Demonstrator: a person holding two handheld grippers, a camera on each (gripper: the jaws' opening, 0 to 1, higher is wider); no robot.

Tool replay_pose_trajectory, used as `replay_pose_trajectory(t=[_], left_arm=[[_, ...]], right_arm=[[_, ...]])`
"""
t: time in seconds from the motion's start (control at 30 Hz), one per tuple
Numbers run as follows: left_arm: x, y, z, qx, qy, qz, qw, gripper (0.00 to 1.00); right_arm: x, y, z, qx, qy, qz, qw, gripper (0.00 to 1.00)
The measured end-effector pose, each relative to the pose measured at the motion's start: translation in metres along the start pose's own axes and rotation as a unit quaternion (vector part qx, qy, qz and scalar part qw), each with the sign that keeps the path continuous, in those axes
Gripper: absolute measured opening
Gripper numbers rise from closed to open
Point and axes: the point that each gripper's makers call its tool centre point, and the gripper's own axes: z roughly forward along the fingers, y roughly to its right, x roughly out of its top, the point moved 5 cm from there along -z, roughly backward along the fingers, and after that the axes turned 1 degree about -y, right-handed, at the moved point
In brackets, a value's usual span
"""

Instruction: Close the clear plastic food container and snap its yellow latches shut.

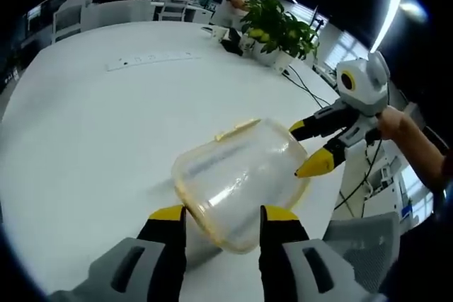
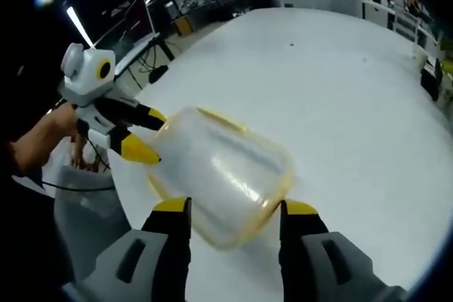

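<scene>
The clear plastic container [image 1: 237,175] with its yellow rim lies tilted on the white table [image 1: 92,146]. A yellow latch [image 1: 237,129] sticks out along its far edge. In the left gripper view my left gripper [image 1: 224,214] is open, its yellow tips on either side of the container's near corner. My right gripper [image 1: 306,146] reaches in from the right, its tips at the container's right edge. In the right gripper view the container [image 2: 219,175] looks blurred and my right gripper [image 2: 233,208] straddles its near end, open. My left gripper [image 2: 146,132] meets the container's left edge there.
A power strip [image 1: 152,58] lies far back on the table and a potted plant [image 1: 279,30] stands at its far right edge. A grey chair [image 1: 361,238] sits beyond the table's near right edge. A person's hand [image 2: 39,139] holds the left gripper. Desks and people are behind.
</scene>
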Motion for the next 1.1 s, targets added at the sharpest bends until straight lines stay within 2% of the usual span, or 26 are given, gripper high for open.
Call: replay_pose_trajectory(t=[1.1], left_arm=[[-0.041, -0.010, -0.038, 0.004, -0.020, -0.002, 0.9998, 0.34]], right_arm=[[-0.013, -0.054, 0.014, 0.001, 0.015, 0.000, 0.9999, 0.47]])
